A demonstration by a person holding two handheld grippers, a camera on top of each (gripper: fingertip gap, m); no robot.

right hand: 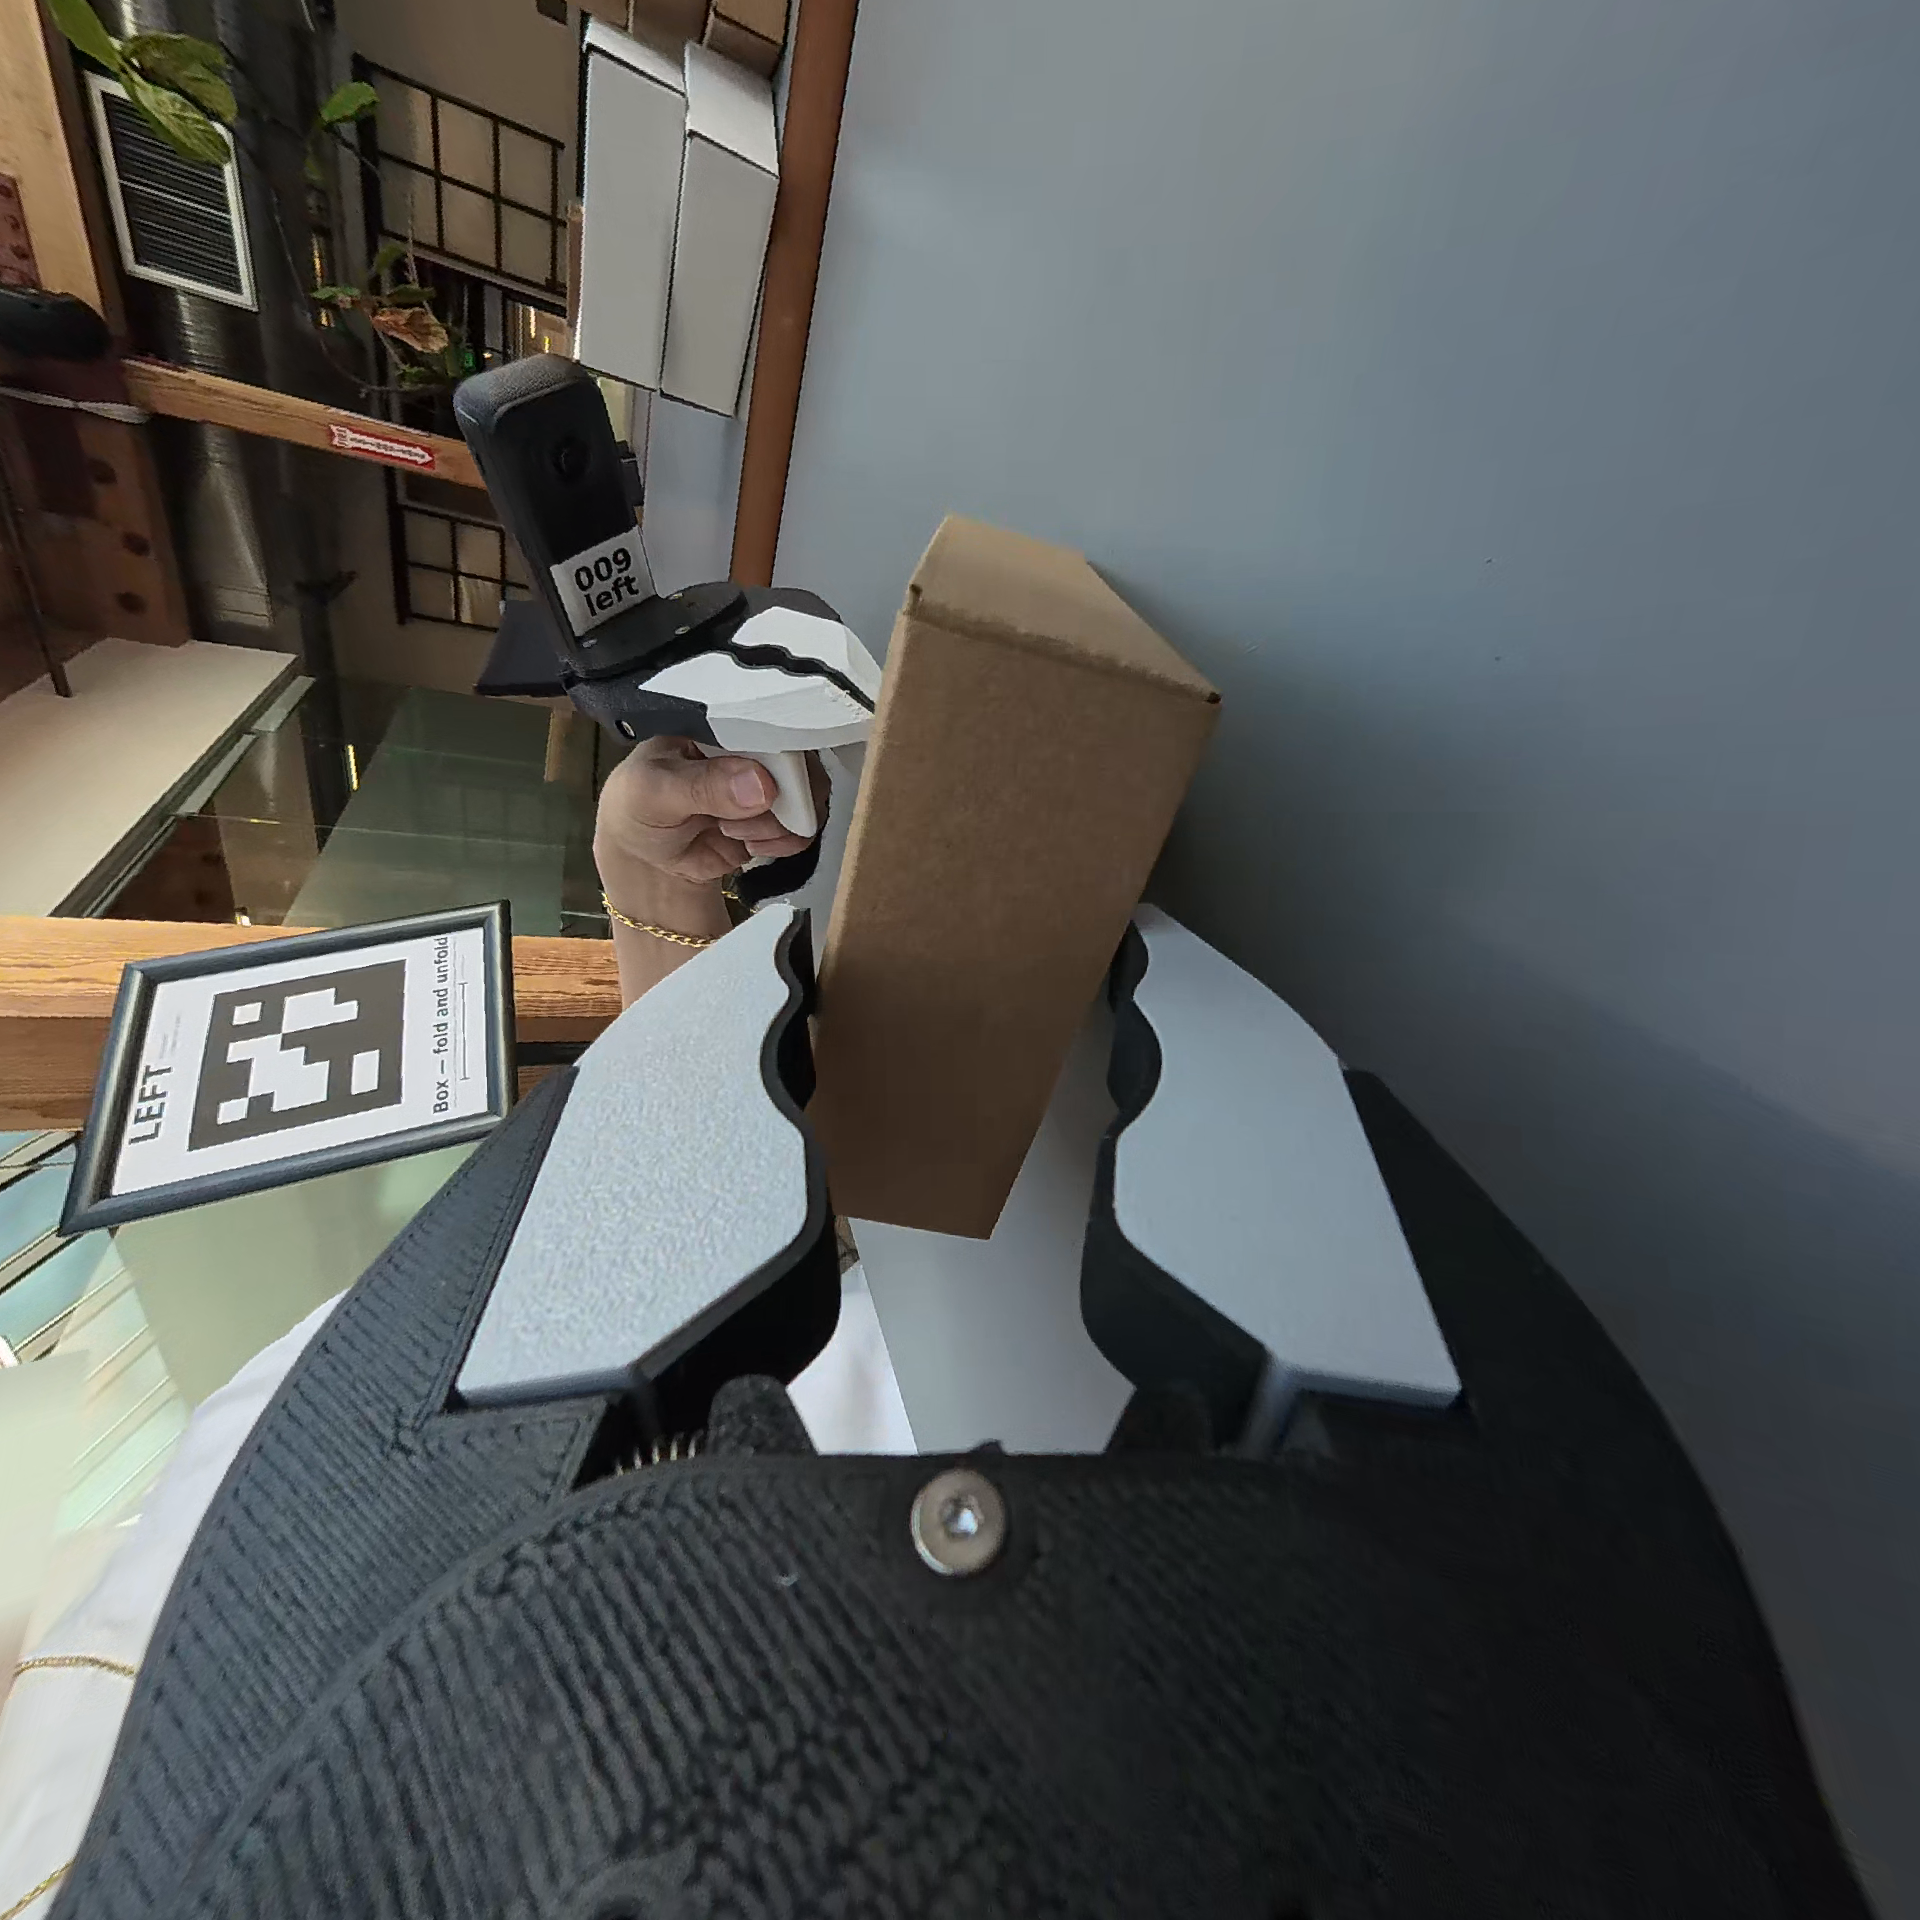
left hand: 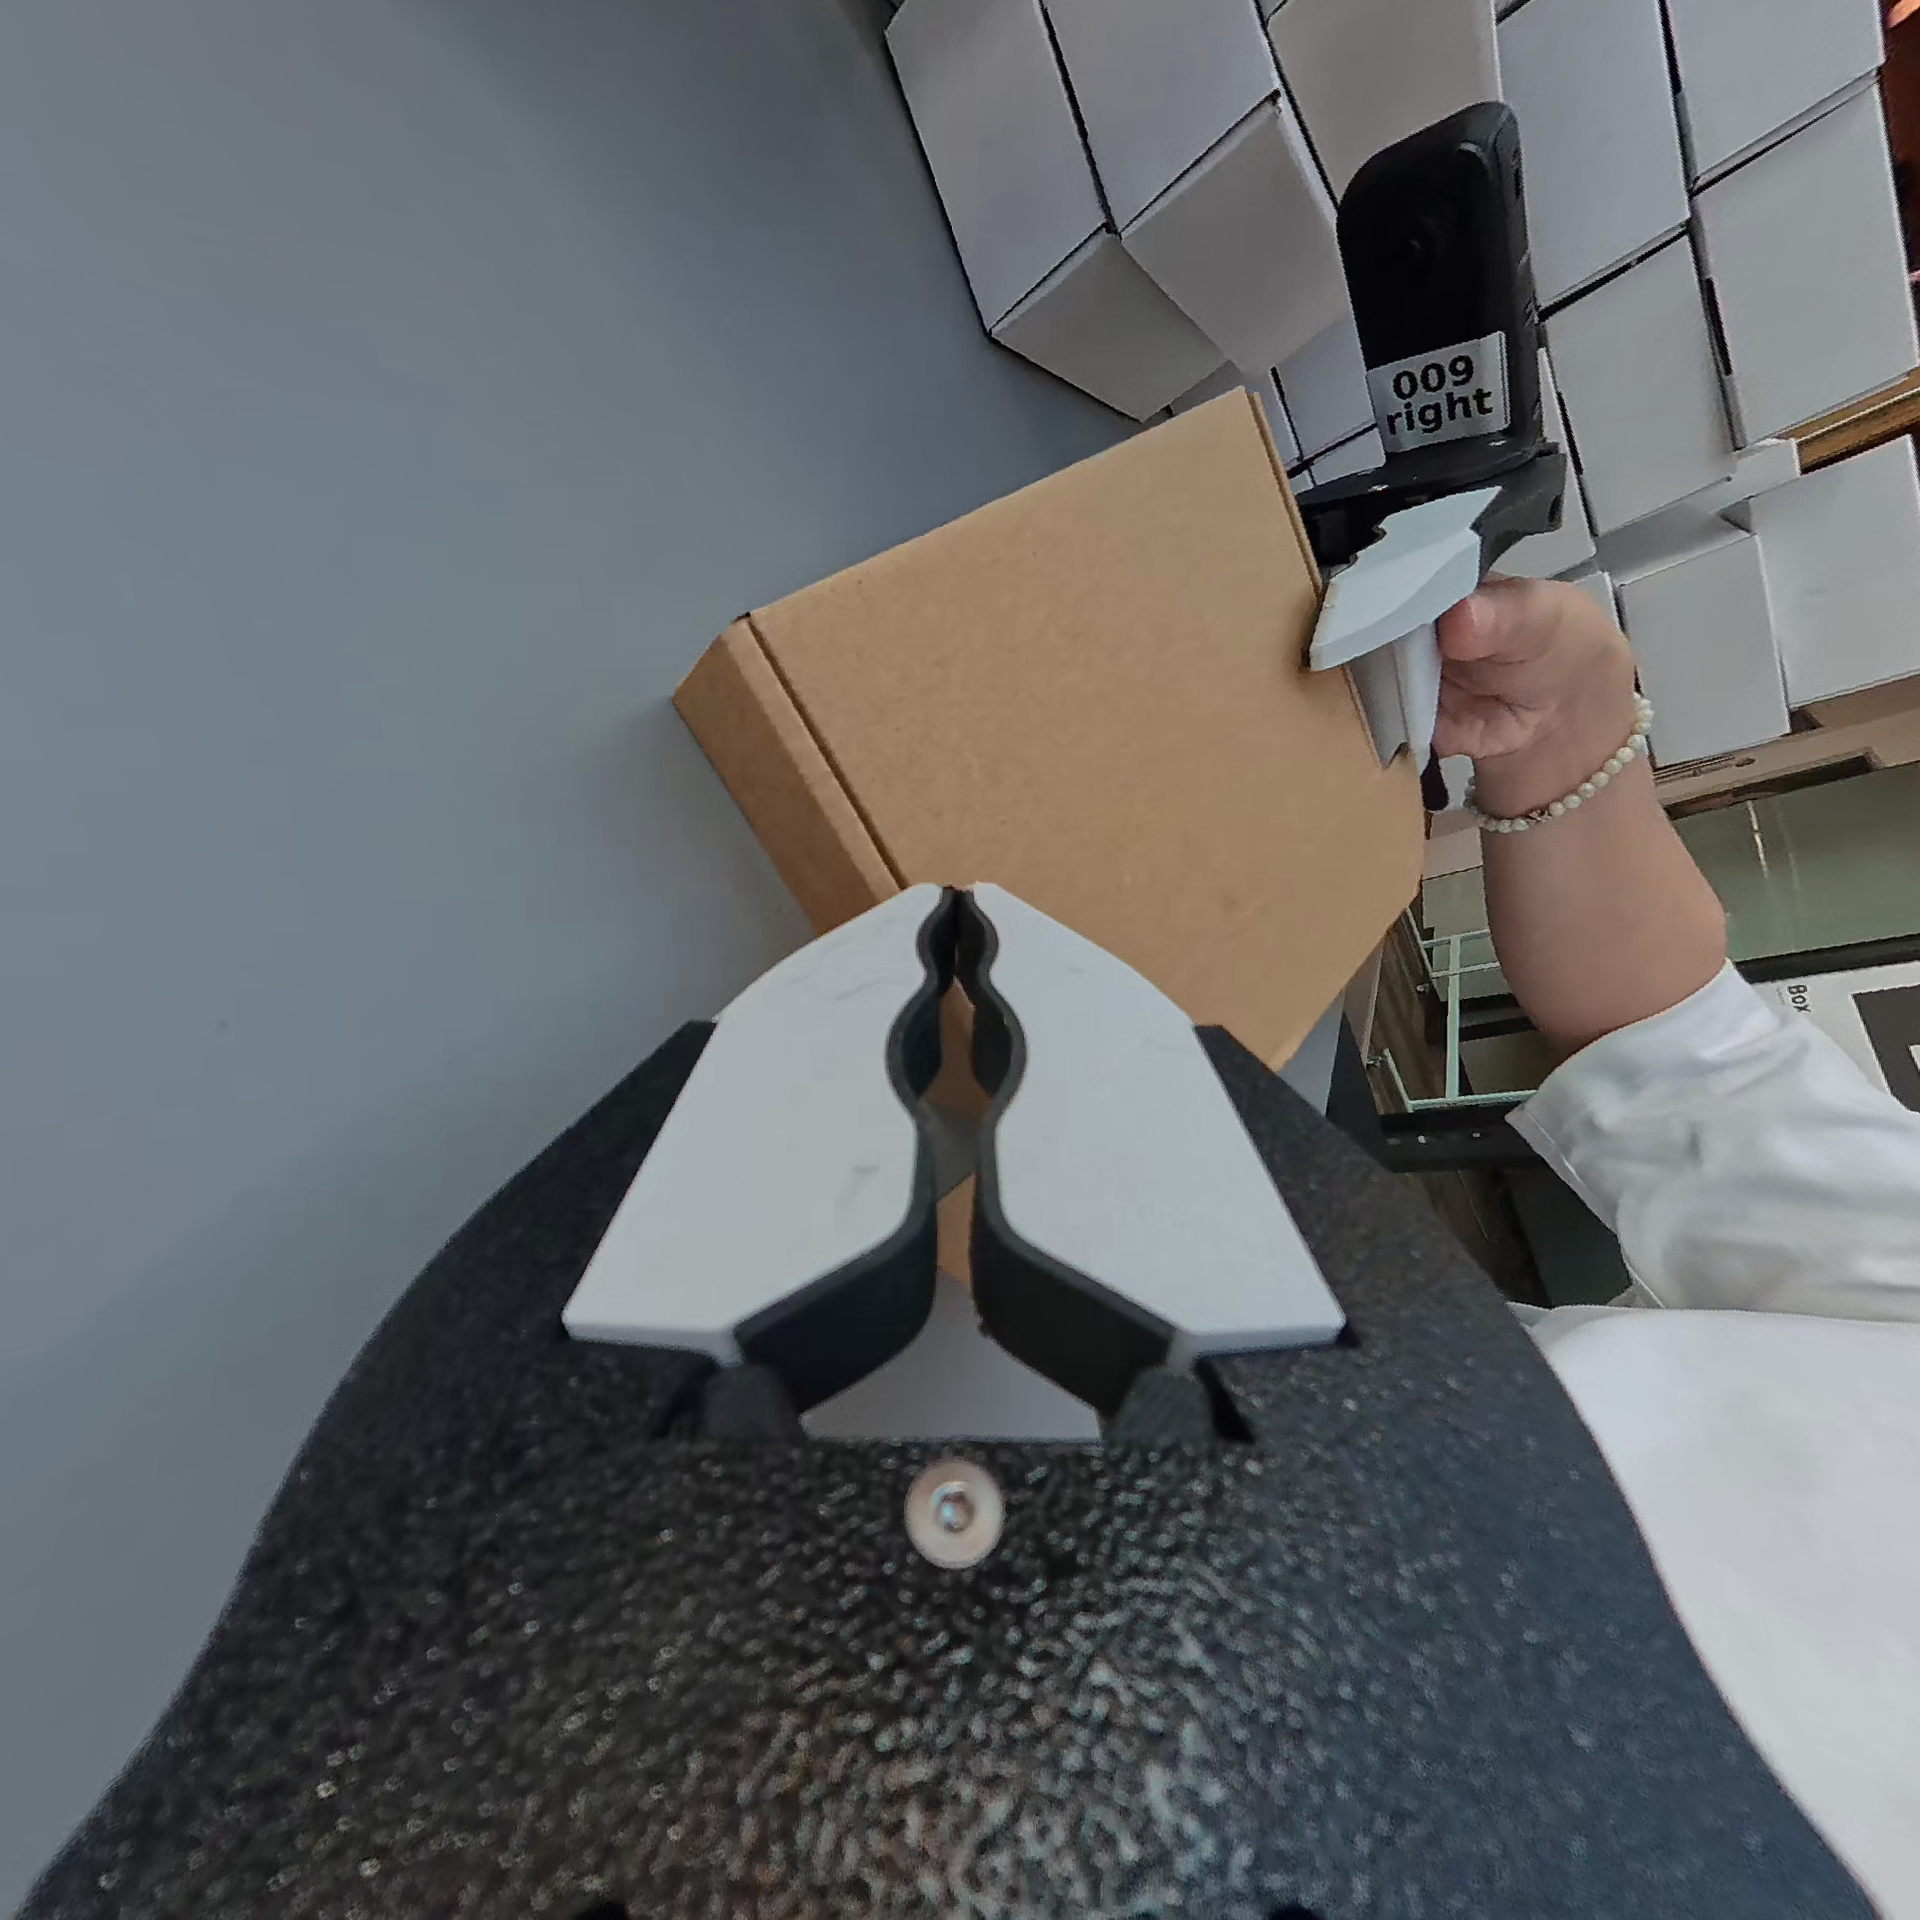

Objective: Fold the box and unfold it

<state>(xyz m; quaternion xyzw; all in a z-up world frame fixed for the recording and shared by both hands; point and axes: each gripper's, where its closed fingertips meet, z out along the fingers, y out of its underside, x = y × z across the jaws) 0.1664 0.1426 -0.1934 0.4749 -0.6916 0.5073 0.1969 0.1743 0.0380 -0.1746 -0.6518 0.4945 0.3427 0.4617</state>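
Note:
A closed brown cardboard box (left hand: 1091, 727) stands on its edge on the grey table (left hand: 312, 623). My left gripper (left hand: 956, 894) is shut and empty, its tips just in front of the box's broad face. In the right wrist view the left gripper (right hand: 862, 686) touches that face from the side. My right gripper (right hand: 966, 914) straddles the narrow side of the box (right hand: 1018, 779), one finger on each broad face, clamped across its thickness. The right gripper also shows in the left wrist view (left hand: 1340, 623) at the box's far edge.
A pile of white folded boxes (left hand: 1143, 156) stands behind the table. A framed marker card (right hand: 301, 1060) leans by a wooden rail at the left. More white boxes (right hand: 675, 208) lie at the table's far end. The person's white sleeve (left hand: 1714, 1143) is at the right.

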